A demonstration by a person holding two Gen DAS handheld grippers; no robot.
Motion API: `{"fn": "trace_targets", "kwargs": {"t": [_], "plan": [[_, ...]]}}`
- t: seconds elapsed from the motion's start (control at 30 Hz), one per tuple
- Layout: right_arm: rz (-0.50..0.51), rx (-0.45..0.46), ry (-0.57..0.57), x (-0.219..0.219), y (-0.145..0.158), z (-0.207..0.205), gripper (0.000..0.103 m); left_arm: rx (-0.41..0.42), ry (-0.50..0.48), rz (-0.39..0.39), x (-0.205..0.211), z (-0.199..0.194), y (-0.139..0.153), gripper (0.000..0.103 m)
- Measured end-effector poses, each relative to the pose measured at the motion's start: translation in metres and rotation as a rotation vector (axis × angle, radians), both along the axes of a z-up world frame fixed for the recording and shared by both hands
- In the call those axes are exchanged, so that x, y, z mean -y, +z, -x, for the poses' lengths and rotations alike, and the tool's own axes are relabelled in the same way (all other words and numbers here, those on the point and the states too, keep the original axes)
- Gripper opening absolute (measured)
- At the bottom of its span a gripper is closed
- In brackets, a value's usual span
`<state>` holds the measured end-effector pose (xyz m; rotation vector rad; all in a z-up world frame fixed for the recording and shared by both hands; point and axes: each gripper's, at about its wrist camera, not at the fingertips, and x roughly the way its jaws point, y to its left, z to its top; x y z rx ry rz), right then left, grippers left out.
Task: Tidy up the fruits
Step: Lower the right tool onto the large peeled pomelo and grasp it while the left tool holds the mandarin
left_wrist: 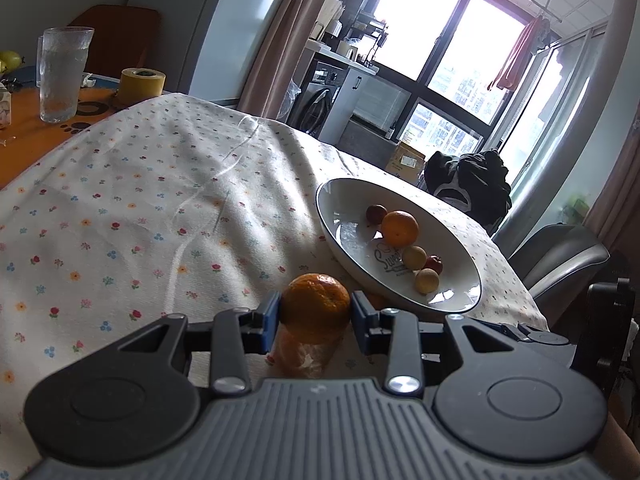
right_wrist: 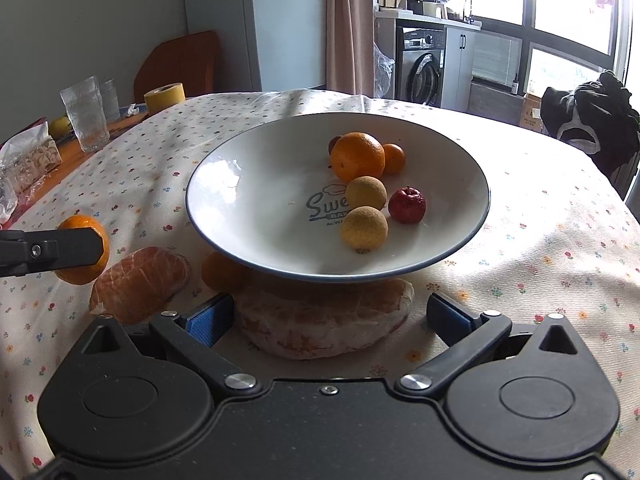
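— Left gripper (left_wrist: 315, 312)?
— Closed on a round, dimpled orange mandarin (left_wrist: 316, 307), blue pads (left_wrist: 271, 314) pressed to either side of it. Held clear of the flowered white tablecloth (left_wrist: 140, 208), directly above a peeled orange citrus piece (left_wrist: 306, 354) lying on the cloth under the jaws.

— And ahead of those jaws?
— Just beyond and to the right, a wide white ceramic bowl with a dark blue rim (left_wrist: 332, 236). Inside: one large orange (left_wrist: 400, 227), two pale yellow round fruits (left_wrist: 414, 257), two small dark red fruits (left_wrist: 376, 214). Far off to the left, a clear ribbed drinking glass (left_wrist: 62, 74) and a roll of yellow tape (left_wrist: 142, 85).

— Right gripper (right_wrist: 329, 316)?
— Spread wide, gripping nothing. Blue pads (right_wrist: 210, 320) flanking a big peeled pinkish citrus wedge (right_wrist: 324, 322) on the cloth; contact with the wedge impossible to judge. Bowl rim overhanging the wedge's far side.

— Anything else near it?
— To the left of the jaws, a second peeled piece (right_wrist: 140, 282); further left, the other gripper's black finger (right_wrist: 56, 250) clamped across the mandarin. A small unpeeled orange fruit (right_wrist: 222, 272) half hidden under the bowl's edge, between the two peeled pieces. A smaller orange (right_wrist: 394, 158) tucked behind the large one in the bowl.
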<state>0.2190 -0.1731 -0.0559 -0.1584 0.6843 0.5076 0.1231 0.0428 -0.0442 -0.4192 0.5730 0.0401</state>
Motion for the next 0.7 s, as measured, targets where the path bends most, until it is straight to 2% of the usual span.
{"fn": "trace_targets", "kwargs": {"t": [0.07, 0.17, 0.5, 0.7], "plan": [[0.011, 0.006, 0.007, -0.002, 0.000, 0.000, 0.101, 0.001, 0.004, -0.002, 0.001, 0.001, 0.001, 0.036], [0.023, 0.024, 0.021, -0.004, 0.001, 0.002, 0.092, 0.002, 0.008, -0.004, 0.001, 0.003, 0.002, 0.036], [-0.032, -0.003, 0.007, 0.020, 0.007, 0.018, 0.090, 0.010, -0.008, -0.015, 0.012, 0.009, 0.005, 0.036], [-0.061, 0.015, -0.005, 0.037, 0.018, 0.028, 0.089, 0.025, -0.034, -0.023, 0.025, 0.007, 0.011, 0.036]]}}
